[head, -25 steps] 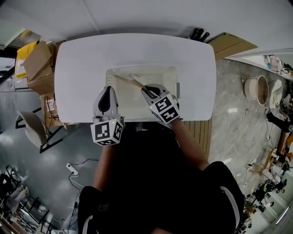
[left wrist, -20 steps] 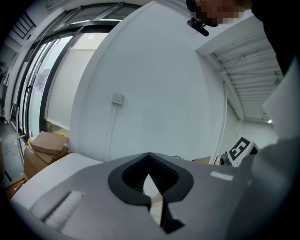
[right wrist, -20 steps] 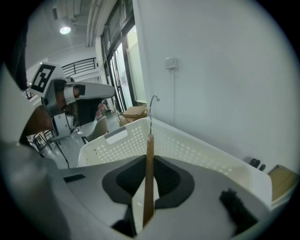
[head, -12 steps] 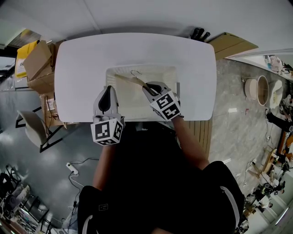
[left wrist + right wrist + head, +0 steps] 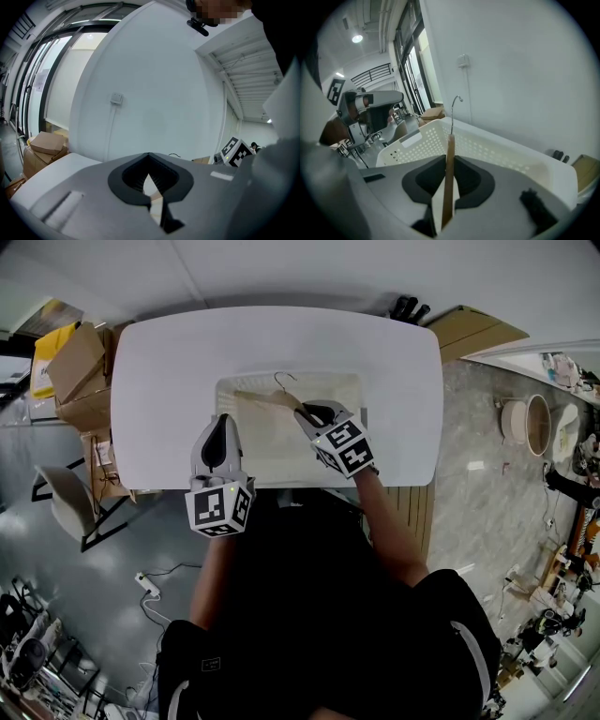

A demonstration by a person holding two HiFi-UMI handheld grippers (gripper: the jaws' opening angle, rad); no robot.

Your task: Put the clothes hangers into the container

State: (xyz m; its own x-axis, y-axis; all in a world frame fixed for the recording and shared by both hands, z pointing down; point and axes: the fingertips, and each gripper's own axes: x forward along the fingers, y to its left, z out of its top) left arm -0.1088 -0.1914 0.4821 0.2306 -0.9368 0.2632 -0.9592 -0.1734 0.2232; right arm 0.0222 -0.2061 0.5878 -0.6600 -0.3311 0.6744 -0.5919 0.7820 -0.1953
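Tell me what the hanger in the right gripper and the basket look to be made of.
Hanger: looks like wood, a pale tan flat bar with a matte face. Its hook: thin wire, probably metal, with a slight glint. Basket: likely moulded plastic, off-white, its walls pierced with even rows of small holes.

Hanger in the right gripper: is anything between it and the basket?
Nothing visible. The right gripper is shut on the hanger, which in the head view lies within the open basket's outline. The left gripper sits shut by the basket's left rim, to the side of the hanger.
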